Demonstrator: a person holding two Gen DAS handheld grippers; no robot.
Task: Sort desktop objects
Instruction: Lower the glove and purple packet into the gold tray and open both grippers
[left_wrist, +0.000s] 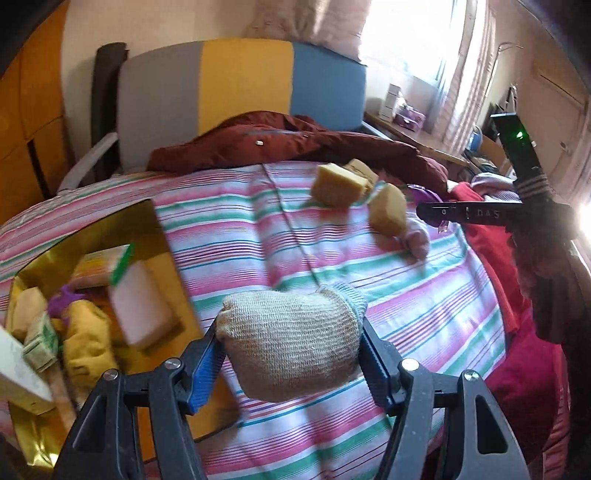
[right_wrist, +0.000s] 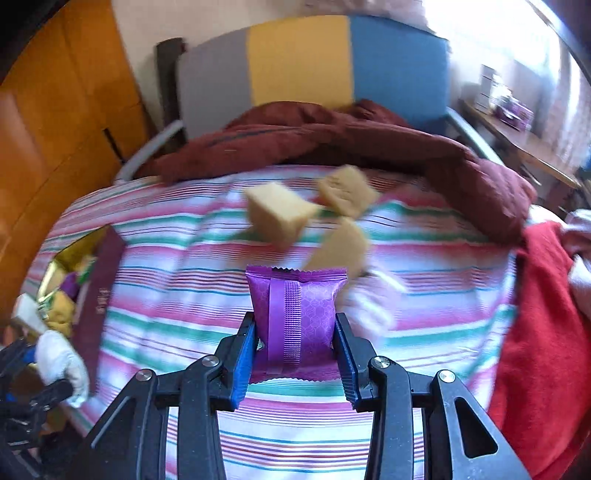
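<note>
left fingers: my left gripper (left_wrist: 290, 345) is a bit over half open and clamped on a rolled-up beige knit sock (left_wrist: 291, 339). Both pads press into its sides, and it bulges out past the tips.

right fingers: my right gripper (right_wrist: 295, 332) is squeezed in pretty narrow around a purple snack packet (right_wrist: 297, 314). It stands upright between the pads with its seam facing me and its crimped top edge above the tips.

box: a gold-lined open box (left_wrist: 155, 236) sits just left of my left fingers. It holds a pink-and-white sponge block (left_wrist: 142, 308), something yellow and fuzzy (left_wrist: 86, 343), a green-edged packet (left_wrist: 105, 264) and a purple bit (left_wrist: 61, 302). From the right side, the same box (right_wrist: 107, 280) is way off to the left of my fingers.

sponges: three tan foam blocks lie ahead of both fingers on the bed. One big one (left_wrist: 338, 186) sits further left, one (left_wrist: 360, 170) is behind it, and one (left_wrist: 388, 214) is nearer and to the right. They're bunched up close together, possibly touching, but it's a bit blurry so I can't say for sure.

surface: striped pink, green and white bedsheet (left_wrist: 258, 229) is under everything.

background stuff: a dark red jacket (left_wrist: 295, 142) is heaped beyond the sponges, and a red cloth (right_wrist: 535, 314) lies off to the right of my right fingers.

other gripper sighting: the black body of my right gripper pokes in at the right of my left view, and in the right view a white-gloved hand (right_wrist: 62, 362) shows at lower left.
</note>
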